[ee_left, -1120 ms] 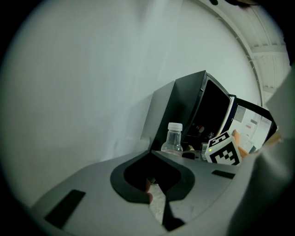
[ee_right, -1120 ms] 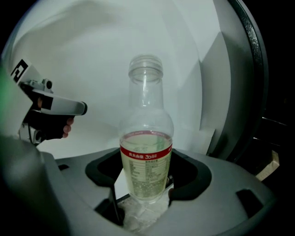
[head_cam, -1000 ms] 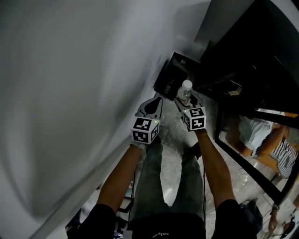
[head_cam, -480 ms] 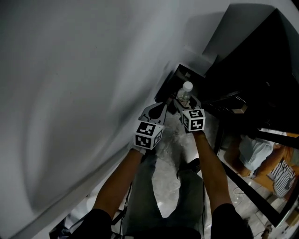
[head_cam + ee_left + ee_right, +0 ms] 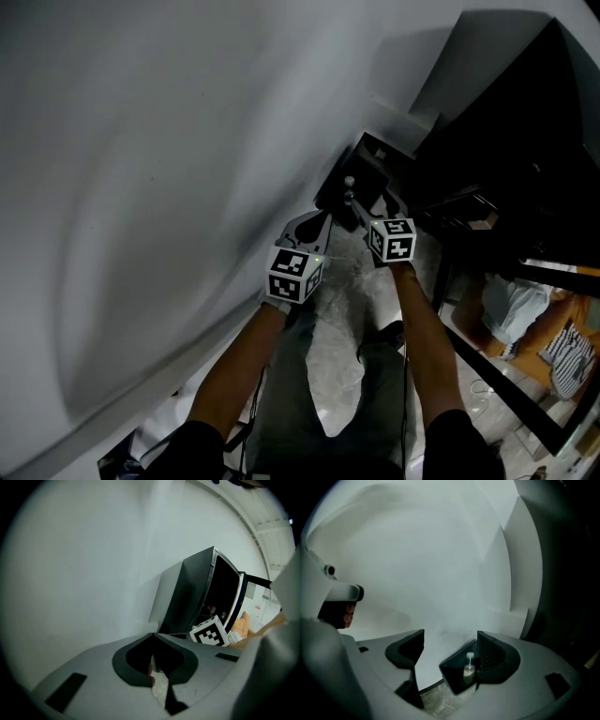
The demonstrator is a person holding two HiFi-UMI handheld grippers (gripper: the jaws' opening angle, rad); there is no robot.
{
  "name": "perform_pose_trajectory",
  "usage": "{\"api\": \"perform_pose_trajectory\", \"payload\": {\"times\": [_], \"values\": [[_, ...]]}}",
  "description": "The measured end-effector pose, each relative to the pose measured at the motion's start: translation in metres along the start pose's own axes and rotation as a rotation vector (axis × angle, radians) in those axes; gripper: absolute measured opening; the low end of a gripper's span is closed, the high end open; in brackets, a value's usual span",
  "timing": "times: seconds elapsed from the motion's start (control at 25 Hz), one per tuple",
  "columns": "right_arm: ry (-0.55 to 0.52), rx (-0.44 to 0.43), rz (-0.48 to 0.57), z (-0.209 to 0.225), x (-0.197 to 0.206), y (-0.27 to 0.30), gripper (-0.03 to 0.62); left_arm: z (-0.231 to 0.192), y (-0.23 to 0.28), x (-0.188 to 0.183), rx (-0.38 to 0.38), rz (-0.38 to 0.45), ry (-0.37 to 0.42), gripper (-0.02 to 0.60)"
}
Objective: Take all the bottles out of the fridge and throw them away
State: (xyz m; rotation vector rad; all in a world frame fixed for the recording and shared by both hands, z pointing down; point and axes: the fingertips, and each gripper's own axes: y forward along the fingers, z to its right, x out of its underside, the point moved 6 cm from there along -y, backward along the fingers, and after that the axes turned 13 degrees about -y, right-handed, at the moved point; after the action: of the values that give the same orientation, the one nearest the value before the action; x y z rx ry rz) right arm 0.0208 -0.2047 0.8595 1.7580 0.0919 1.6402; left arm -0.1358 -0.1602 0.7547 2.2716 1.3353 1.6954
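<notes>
A small clear bottle with a white cap stands free inside the black bin, below and beyond my right gripper. That gripper's jaws are opening and nothing is between them. In the head view the bottle shows pale inside the bin, just ahead of the right gripper. My left gripper hangs beside it on the left, empty. Its tips meet, so it is shut.
A white wall runs close along the left. The dark fridge stands with its door open on the right. Pale marbled floor lies underfoot. A person sits beyond a glass panel at lower right.
The bottle has left the right gripper's jaws and dropped down into the bin. The right jaws have spread wider. Both grippers have barely moved.
</notes>
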Motion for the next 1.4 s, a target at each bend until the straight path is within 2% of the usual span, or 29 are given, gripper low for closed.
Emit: {"api": "perform_pose_trajectory", "payload": {"times": [0.24, 0.36, 0.6, 0.88, 1.12, 1.4], "values": [[0.017, 0.047, 0.028, -0.005, -0.028, -0.082, 0.330, 0.033, -0.019, -0.028, 0.024, -0.001, -0.009, 0.000], [0.018, 0.073, 0.046, -0.008, -0.059, -0.132, 0.238, 0.059, -0.037, -0.054, 0.035, 0.002, -0.010, 0.000], [0.039, 0.161, 0.086, -0.007, -0.130, -0.226, 0.011, 0.123, -0.076, -0.110, 0.069, 0.013, 0.003, 0.000], [0.026, 0.186, 0.113, -0.003, -0.191, -0.304, 0.008, 0.183, -0.109, -0.176, 0.113, 0.042, 0.036, 0.000], [0.002, 0.239, 0.145, 0.008, -0.222, -0.363, 0.008, 0.219, -0.117, -0.211, 0.159, 0.060, 0.057, 0.000], [-0.005, 0.275, 0.159, 0.011, -0.226, -0.407, 0.008, 0.253, -0.124, -0.208, 0.201, 0.038, 0.086, 0.000]]}}
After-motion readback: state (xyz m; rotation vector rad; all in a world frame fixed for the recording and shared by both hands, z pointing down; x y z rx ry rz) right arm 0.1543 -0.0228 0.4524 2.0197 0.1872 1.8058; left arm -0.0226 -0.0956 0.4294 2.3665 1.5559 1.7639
